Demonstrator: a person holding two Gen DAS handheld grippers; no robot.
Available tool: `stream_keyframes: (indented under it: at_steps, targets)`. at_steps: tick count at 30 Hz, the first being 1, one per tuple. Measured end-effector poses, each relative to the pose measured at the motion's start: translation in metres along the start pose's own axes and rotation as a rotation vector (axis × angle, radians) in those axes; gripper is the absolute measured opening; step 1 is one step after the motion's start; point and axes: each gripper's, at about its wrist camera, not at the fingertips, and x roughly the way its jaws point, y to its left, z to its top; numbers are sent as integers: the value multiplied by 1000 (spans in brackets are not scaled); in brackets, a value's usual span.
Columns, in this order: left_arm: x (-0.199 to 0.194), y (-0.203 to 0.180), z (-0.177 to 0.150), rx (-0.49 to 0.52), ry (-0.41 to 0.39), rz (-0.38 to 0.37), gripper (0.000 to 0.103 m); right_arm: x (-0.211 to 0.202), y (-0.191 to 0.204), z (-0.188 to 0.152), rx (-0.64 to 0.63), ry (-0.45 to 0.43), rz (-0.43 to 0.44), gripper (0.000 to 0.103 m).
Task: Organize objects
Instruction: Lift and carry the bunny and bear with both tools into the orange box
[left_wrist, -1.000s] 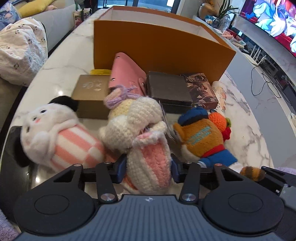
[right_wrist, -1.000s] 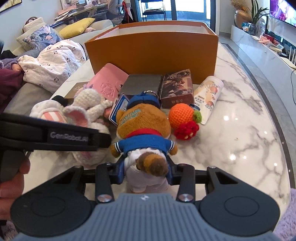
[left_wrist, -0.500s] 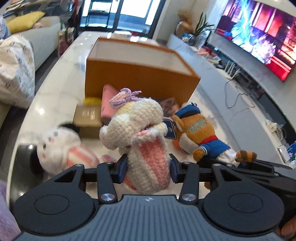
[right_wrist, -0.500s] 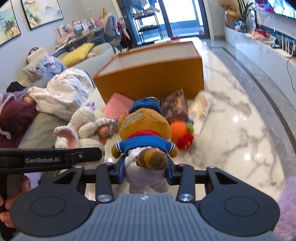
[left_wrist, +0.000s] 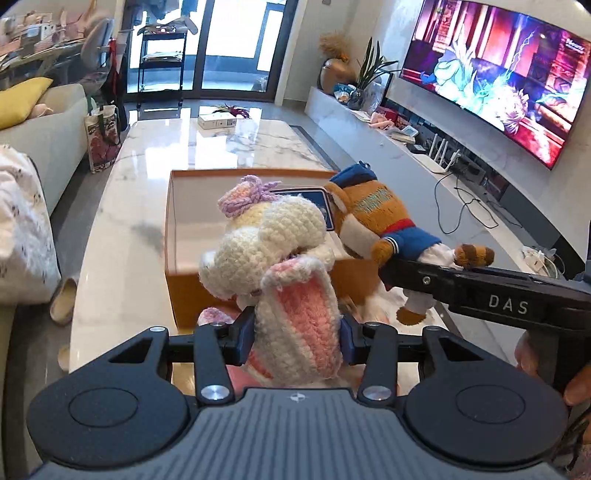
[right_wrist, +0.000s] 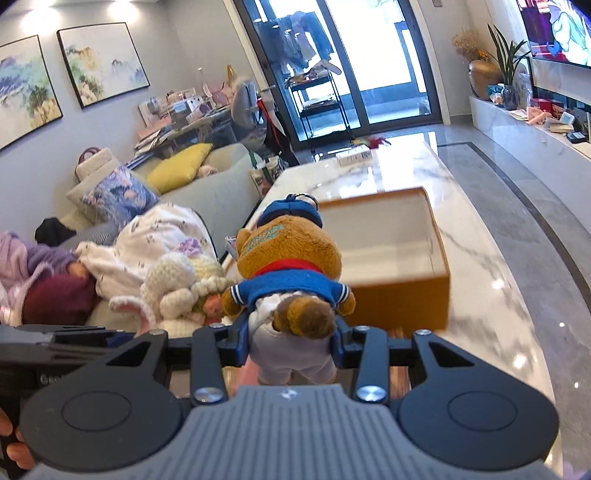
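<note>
My left gripper (left_wrist: 297, 338) is shut on the pink-and-cream ear of a crocheted rabbit (left_wrist: 273, 243), which hangs in the air in front of an open orange box (left_wrist: 188, 291). My right gripper (right_wrist: 293, 343) is shut on the white trousers of a brown teddy bear in a blue jacket and cap (right_wrist: 288, 254). In the left wrist view the bear (left_wrist: 373, 221) hangs to the right of the rabbit, over the box's right side, with the right gripper's black body below it. In the right wrist view the rabbit (right_wrist: 177, 284) hangs at the left and the box (right_wrist: 402, 295) stands below the bear.
The box stands on a long marble table (left_wrist: 229, 144) with a small white carton (left_wrist: 216, 120) at its far end. A sofa with cushions and a blanket (right_wrist: 162, 236) runs along the left. A TV (left_wrist: 509, 74) and low cabinet line the right wall.
Both grippers have risen with their toys off the table. The other objects beside the box have dropped out of view, and the box's open top now shows from above.
</note>
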Motion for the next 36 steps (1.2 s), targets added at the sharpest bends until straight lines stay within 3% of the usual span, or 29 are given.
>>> stream_keyframes:
  at_steps: [5, 9, 15, 21, 28, 36]
  targets:
    - [45, 12, 51, 45, 73, 31, 52, 57, -10, 39, 69, 42, 15, 43]
    - [90, 27, 74, 61, 137, 52, 52, 113, -19, 60, 93, 116, -20, 43]
    - [142, 45, 70, 120, 247, 112, 52, 184, -40, 49, 153, 250, -65, 42]
    - [162, 59, 59, 137, 352, 117, 52, 216, -51, 34, 194, 357, -51, 42]
    - [165, 51, 50, 196, 374, 153, 52, 232, -50, 36, 214, 447, -6, 44]
    - [145, 52, 54, 174, 294, 113, 52, 230, -44, 36, 198, 469, -23, 54]
